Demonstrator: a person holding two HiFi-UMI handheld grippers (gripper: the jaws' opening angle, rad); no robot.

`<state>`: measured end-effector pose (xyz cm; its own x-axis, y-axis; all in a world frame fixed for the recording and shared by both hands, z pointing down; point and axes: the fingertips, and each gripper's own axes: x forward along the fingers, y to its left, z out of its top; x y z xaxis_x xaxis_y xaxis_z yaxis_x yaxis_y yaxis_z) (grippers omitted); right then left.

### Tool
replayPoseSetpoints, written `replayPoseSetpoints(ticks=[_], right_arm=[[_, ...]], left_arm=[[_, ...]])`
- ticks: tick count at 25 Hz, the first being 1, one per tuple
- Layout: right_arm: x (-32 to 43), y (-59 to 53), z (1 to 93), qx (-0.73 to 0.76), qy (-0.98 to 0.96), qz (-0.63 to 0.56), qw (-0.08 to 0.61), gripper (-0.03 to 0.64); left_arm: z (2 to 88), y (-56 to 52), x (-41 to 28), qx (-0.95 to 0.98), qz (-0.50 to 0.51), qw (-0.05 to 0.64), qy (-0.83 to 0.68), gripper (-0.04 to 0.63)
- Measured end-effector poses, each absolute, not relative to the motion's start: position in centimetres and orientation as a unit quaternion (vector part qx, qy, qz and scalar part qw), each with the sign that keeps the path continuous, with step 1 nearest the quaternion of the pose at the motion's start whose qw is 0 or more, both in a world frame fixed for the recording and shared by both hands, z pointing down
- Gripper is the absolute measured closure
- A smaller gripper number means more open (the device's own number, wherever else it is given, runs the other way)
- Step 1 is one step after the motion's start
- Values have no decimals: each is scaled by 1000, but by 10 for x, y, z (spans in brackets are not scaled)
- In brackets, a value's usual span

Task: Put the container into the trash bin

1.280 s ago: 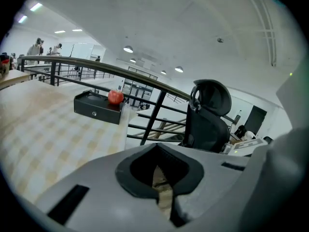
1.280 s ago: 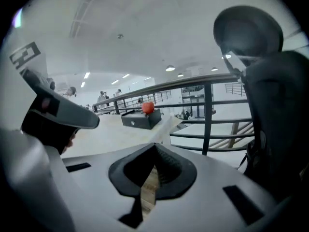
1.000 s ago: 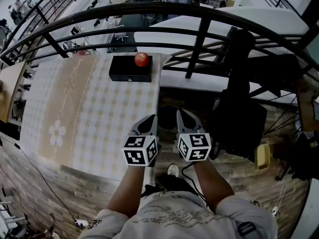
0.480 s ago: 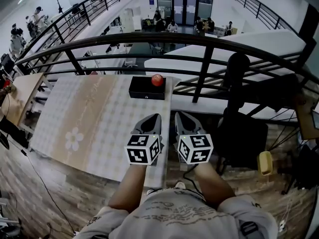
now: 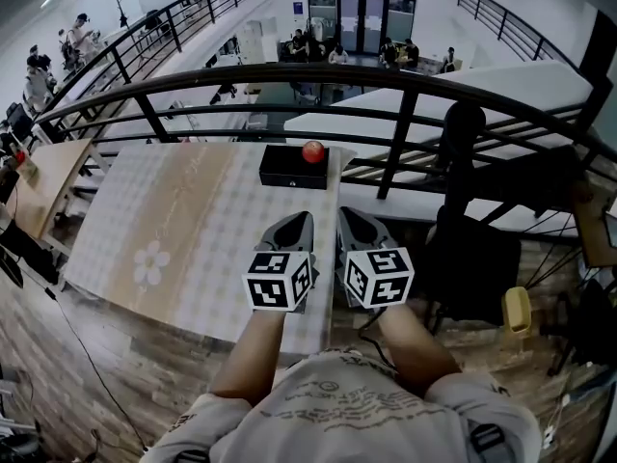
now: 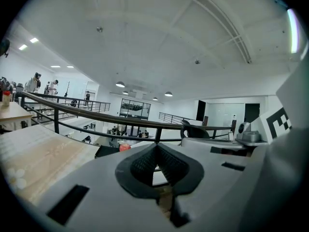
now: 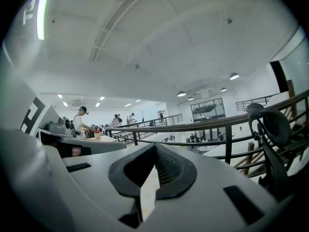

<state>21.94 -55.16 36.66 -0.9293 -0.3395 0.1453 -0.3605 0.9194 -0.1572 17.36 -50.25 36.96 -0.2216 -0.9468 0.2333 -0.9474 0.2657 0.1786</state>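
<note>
A long bench (image 5: 174, 230) in a pale checked cloth stretches ahead and left of both tools, with a black metal railing (image 5: 405, 114) beyond. A flat black rectangular box (image 5: 285, 170) sits well ahead at the bench's far edge. The left tool (image 5: 297, 218) and right tool (image 5: 349, 214) hover side by side, each with jaws pressed together on nothing. A small red round object (image 5: 312, 151) rests on the box.

A black curved railing (image 5: 289, 77) runs in front of me. On my side of it a table (image 5: 174, 230) under a pale checked cloth stands on a wood floor (image 5: 58, 355), and a dark chair (image 5: 472, 258) stands further right along the railing. Beyond the railing a bright white hall opens below, with glass doors (image 5: 362, 8) at its far end. Above the railing the white ceiling (image 6: 159, 37) carries round lamps (image 6: 120, 84).
</note>
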Motion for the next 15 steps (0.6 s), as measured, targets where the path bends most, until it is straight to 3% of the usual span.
replayPoseSetpoints(ticks=[15], right_arm=[[194, -559, 370, 174, -979, 88, 64, 614]], left_arm=[[375, -511, 147, 603, -3, 157, -782, 591]])
